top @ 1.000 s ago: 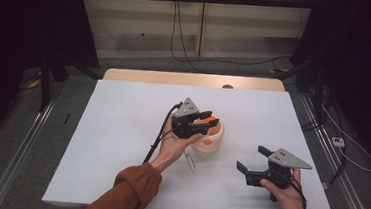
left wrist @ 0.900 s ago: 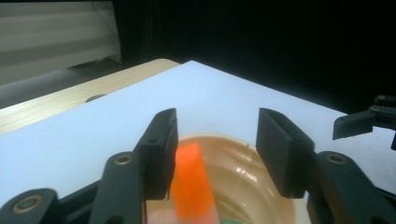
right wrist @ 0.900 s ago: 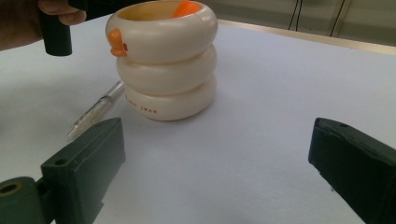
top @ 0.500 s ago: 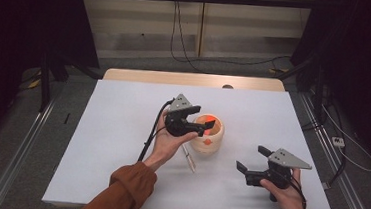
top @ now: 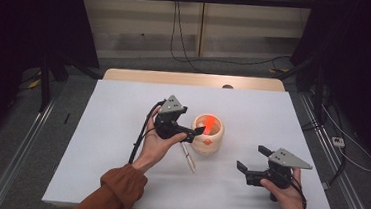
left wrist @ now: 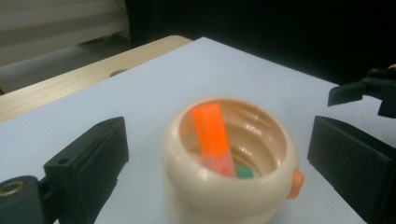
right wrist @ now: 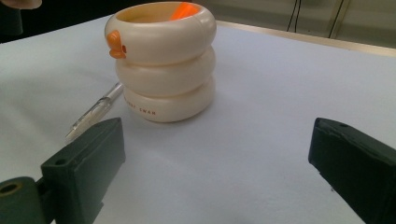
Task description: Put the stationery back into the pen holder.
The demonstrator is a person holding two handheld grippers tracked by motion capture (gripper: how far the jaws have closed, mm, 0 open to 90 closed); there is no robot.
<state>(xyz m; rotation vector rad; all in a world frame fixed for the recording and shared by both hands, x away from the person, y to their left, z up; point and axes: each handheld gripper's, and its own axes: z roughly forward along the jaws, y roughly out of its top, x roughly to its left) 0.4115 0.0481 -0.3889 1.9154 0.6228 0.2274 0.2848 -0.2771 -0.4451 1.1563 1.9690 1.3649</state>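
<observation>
With the orange marker (left wrist: 212, 140) in the cream holder (top: 207, 134), the left gripper (top: 197, 131), jaws just spread and empty, should back off level, while the right gripper (top: 252, 158) waits agape at lower right for the pen (top: 188, 156).

White table (top: 121, 129) bears cream holder (top: 207, 142); pen (top: 188, 156) beside it.

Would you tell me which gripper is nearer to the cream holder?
Left. The left gripper hovers at the holder's rim, jaws just opened wide and empty. The right gripper sits apart from it, nearer the table's front edge, open.
</observation>
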